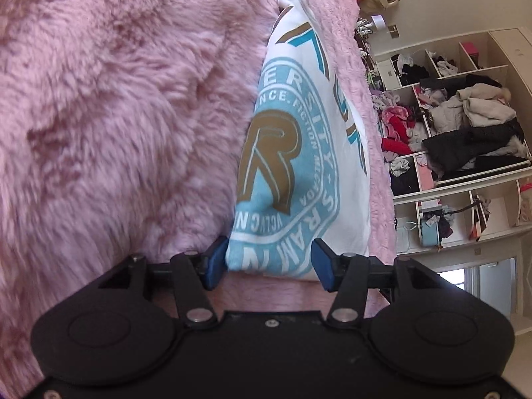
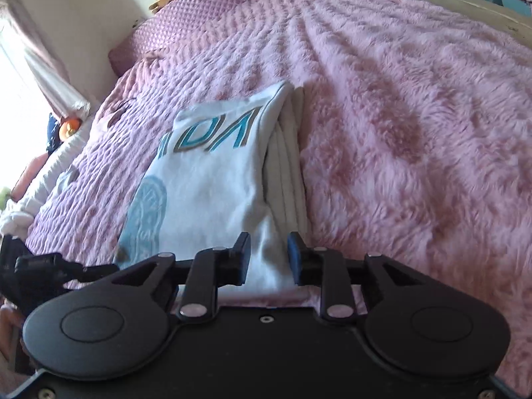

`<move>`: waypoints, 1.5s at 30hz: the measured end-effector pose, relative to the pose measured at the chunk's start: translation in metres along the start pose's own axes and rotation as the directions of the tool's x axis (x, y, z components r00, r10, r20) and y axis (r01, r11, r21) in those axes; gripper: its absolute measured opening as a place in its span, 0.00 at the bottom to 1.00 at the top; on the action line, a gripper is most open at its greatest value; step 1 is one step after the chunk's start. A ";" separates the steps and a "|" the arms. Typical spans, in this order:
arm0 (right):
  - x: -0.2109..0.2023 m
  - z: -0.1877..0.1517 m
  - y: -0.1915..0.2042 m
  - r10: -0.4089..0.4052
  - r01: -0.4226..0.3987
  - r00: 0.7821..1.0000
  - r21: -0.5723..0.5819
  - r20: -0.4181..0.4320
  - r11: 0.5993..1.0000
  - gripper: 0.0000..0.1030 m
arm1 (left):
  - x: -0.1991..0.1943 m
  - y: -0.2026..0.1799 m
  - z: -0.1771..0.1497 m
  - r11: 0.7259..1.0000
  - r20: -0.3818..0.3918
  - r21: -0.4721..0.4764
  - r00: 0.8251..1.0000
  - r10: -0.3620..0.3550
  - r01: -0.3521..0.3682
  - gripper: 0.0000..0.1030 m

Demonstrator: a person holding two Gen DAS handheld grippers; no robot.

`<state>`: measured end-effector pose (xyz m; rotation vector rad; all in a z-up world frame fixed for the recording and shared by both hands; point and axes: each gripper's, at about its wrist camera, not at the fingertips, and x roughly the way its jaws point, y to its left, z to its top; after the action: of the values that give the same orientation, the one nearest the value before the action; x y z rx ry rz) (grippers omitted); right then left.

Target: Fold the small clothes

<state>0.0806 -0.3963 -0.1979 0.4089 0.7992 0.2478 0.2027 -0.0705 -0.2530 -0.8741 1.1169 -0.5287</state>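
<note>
Shirt [image 1: 299, 153] folded on bed [image 1: 116, 116]. Left tongs [image 1: 269, 262] spread; right tongs [image 2: 268, 259] spread astride near edge. Close squarely before you lift.

1. The folded white T-shirt with a light-blue round print [image 2: 212, 179] lies on the fluffy pink blanket [image 2: 415, 153], centre of the right wrist view.
2. Its stacked fold edges run along its right side.
3. The right gripper [image 2: 268, 259] sits at the shirt's near edge, lower centre, fingers either side of the cloth.
4. The left gripper [image 1: 267, 261] straddles a near corner of the shirt.
5. The quilted purple pillow [image 2: 206, 13] lies beyond the shirt, top centre.
6. The white open shelf unit piled with clothes [image 1: 465, 126] stands at the right of the left wrist view, beyond the blanket's edge.
</note>
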 end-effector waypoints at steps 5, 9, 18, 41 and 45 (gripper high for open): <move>0.004 -0.003 -0.001 -0.051 0.050 0.999 0.045 0.014 0.998 0.07 | -0.005 0.011 0.001 0.998 0.017 -0.068 1.000 -0.015 0.016 0.11; -0.006 -0.003 -0.005 -0.033 0.029 0.999 0.071 0.043 0.997 0.05 | -0.021 0.016 0.001 0.997 0.047 -0.067 0.999 -0.027 0.031 0.10; 0.006 -0.013 -0.012 -0.058 0.056 0.998 0.092 0.016 0.994 0.03 | -0.015 0.020 0.001 0.999 0.036 0.005 0.998 0.045 -0.045 0.11; 0.045 0.065 -0.058 0.212 -0.218 0.976 0.254 0.051 0.942 0.54 | 0.004 -0.003 0.089 0.998 0.101 0.038 0.993 -0.057 0.053 0.68; 0.065 0.068 -0.060 0.251 -0.244 0.968 0.252 0.006 0.936 0.54 | 0.024 -0.006 0.101 0.996 0.065 0.031 0.994 -0.091 0.089 0.68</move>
<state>0.1785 -0.4441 -0.2239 0.7500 0.8071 0.3889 0.3054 -0.0579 -0.2439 -0.9139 1.0110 -0.5843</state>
